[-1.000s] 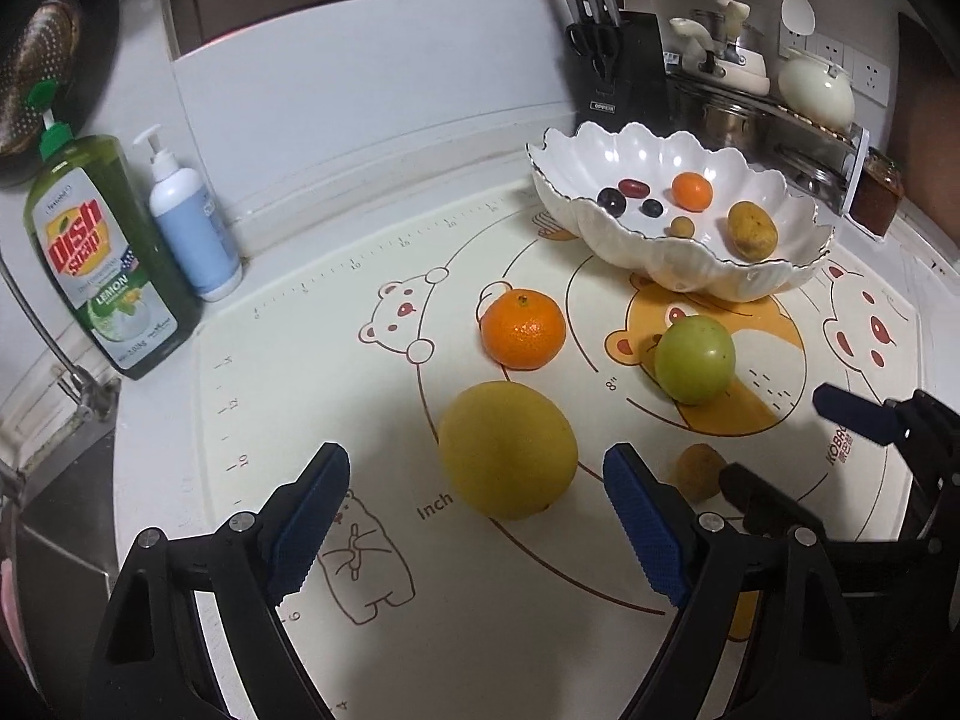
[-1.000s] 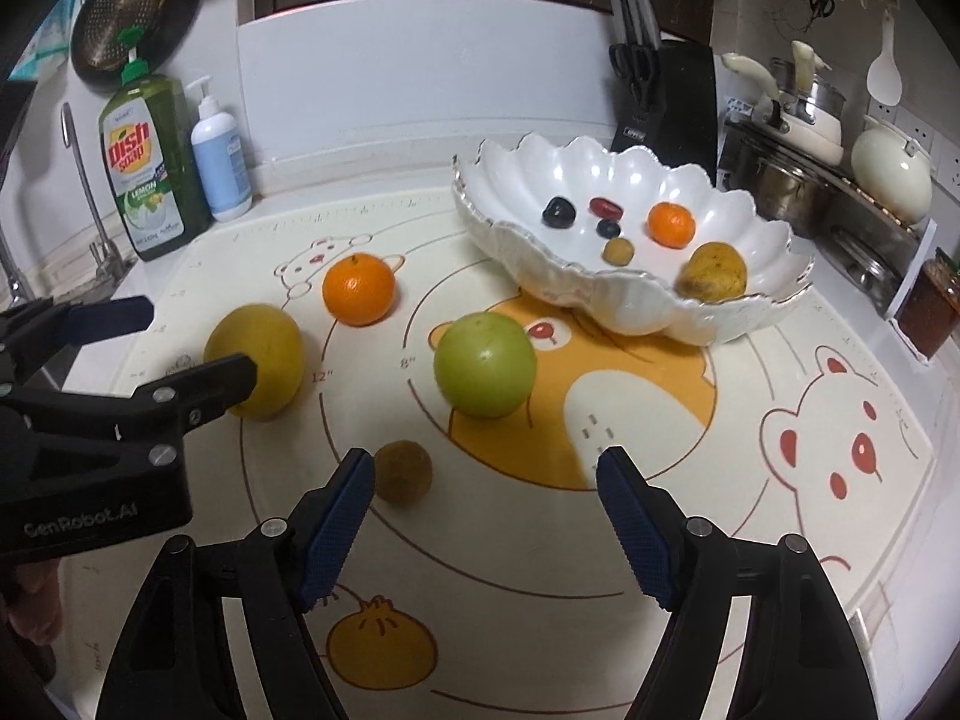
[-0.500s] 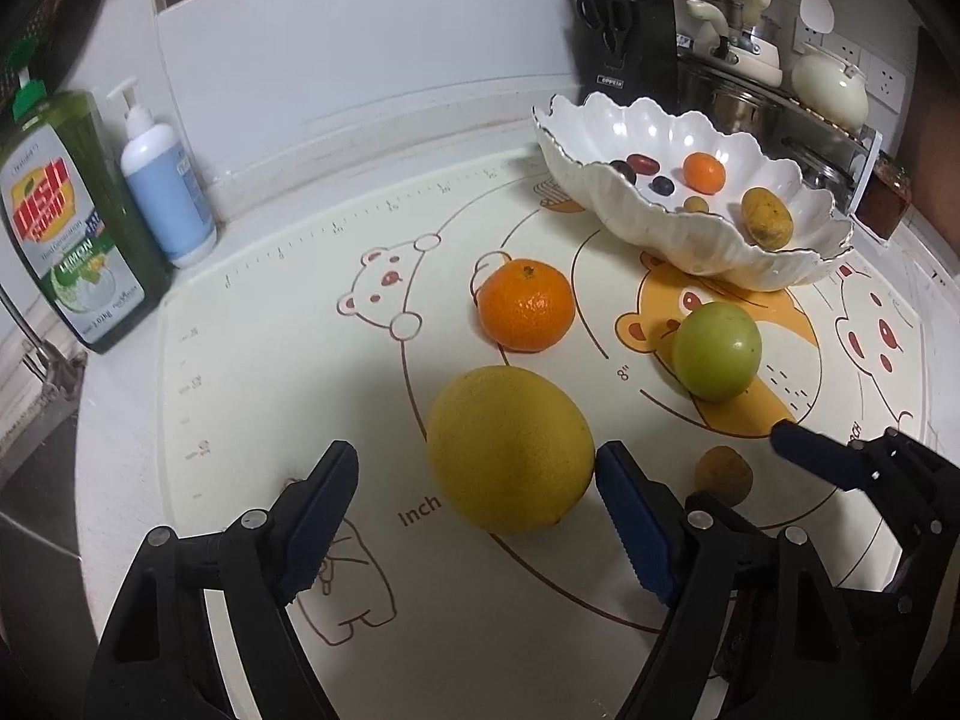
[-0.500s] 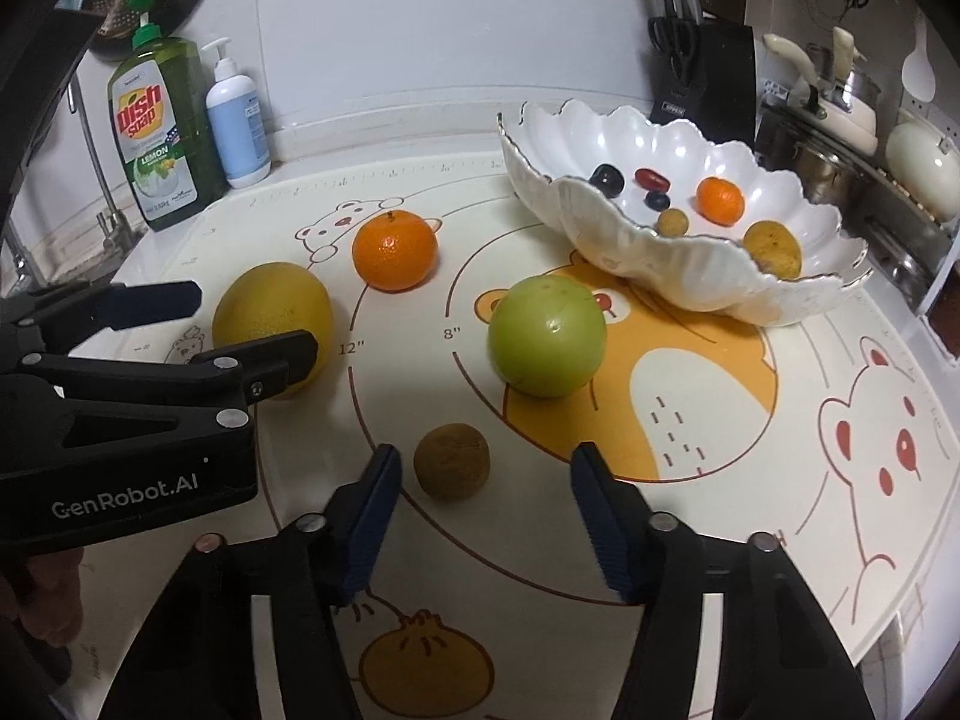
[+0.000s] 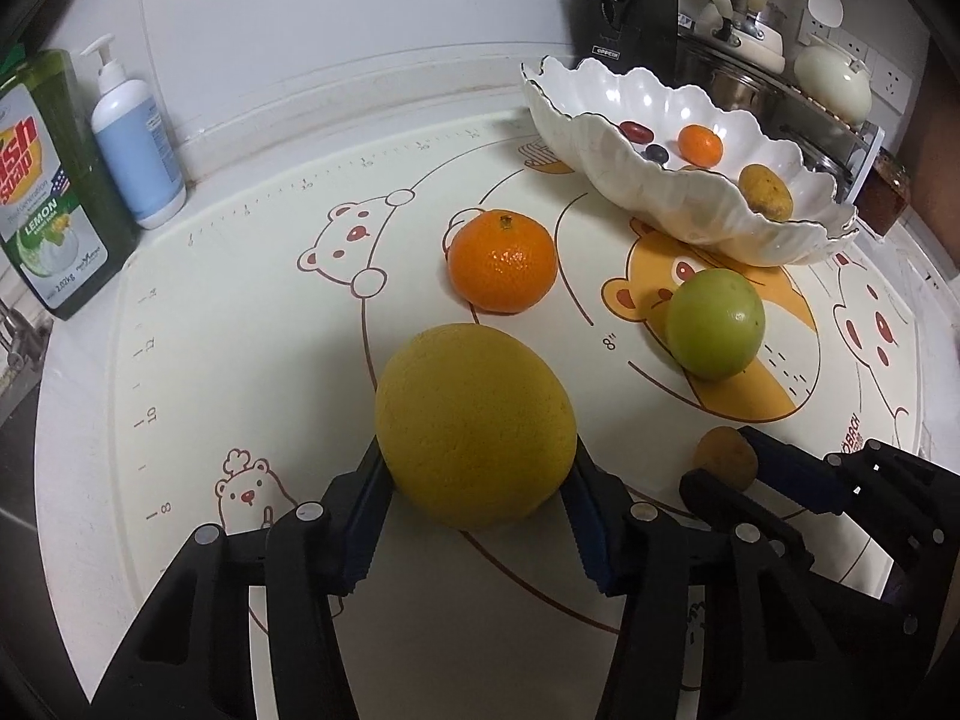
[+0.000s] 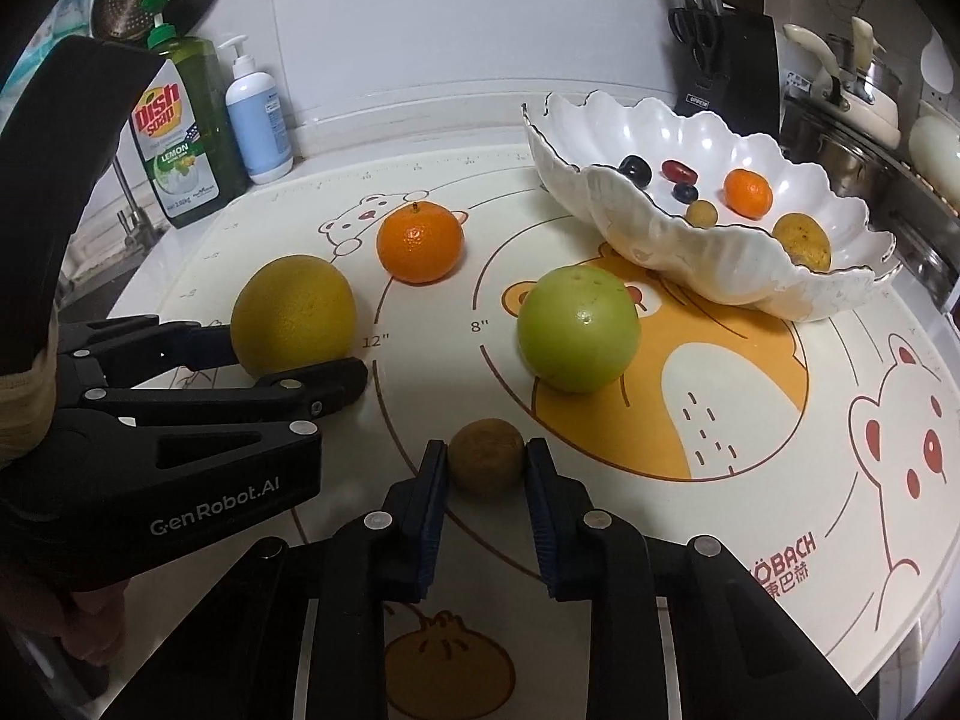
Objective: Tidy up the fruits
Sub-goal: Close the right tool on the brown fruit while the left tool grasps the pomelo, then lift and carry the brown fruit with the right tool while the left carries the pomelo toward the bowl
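The left gripper has just been closing and now pinches the yellow fruit on the mat. Right of it, the right gripper clamps the brown fruit. Beyond lie 1 orange, 1 green fruit and the bowl.

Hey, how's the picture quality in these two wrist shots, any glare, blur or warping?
Left wrist view: sharp, strong fisheye bend with dark corners, soft glare inside the white bowl, and the big yellow fruit shades the mat beneath it. Right wrist view: equally sharp and warped, with a small highlight on the green fruit.
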